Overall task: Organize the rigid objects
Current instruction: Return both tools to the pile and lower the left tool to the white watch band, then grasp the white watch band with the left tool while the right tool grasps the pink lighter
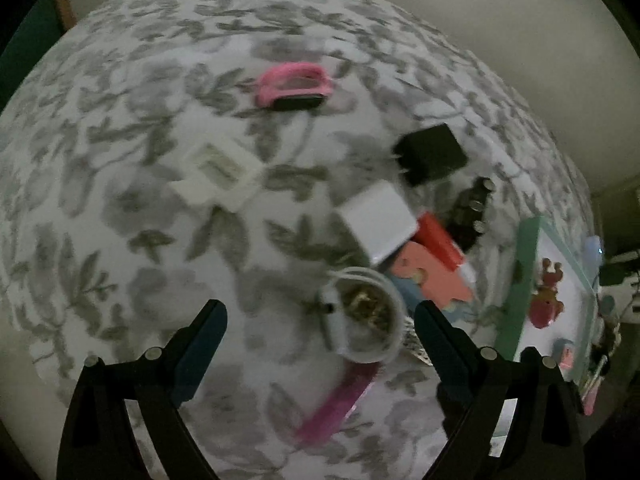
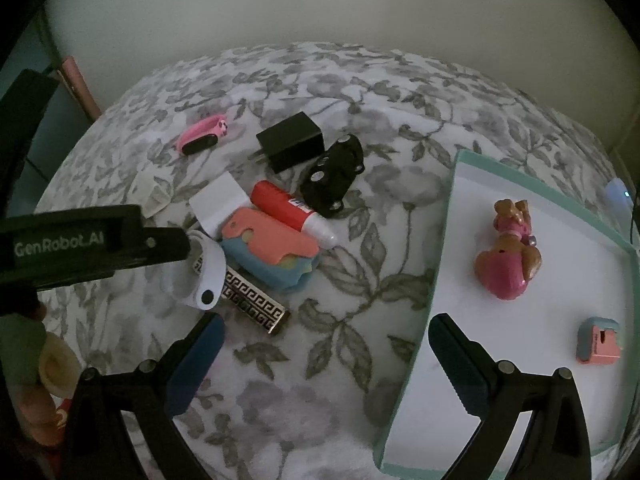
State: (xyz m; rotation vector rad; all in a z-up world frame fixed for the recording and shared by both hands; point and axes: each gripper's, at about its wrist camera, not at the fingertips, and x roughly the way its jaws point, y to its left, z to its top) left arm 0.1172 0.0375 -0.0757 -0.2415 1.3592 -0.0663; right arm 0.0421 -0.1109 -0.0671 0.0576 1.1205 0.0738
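Your left gripper (image 1: pixel 320 320) hung wide open and empty above the white looped watch strap (image 1: pixel 362 316), which lay between its jaws. Your right gripper (image 2: pixel 326 348) gaped equally wide, empty, its right jaw over the teal-rimmed white tray (image 2: pixel 444 240).

Home bedroom, floral bedspread (image 2: pixel 360 92), toy figure (image 2: pixel 508 256), phone charger (image 2: pixel 292 140)

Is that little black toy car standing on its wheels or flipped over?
Flipped over. The black toy car lies belly-up on the floral bedspread, its silver wheel hubs facing up.
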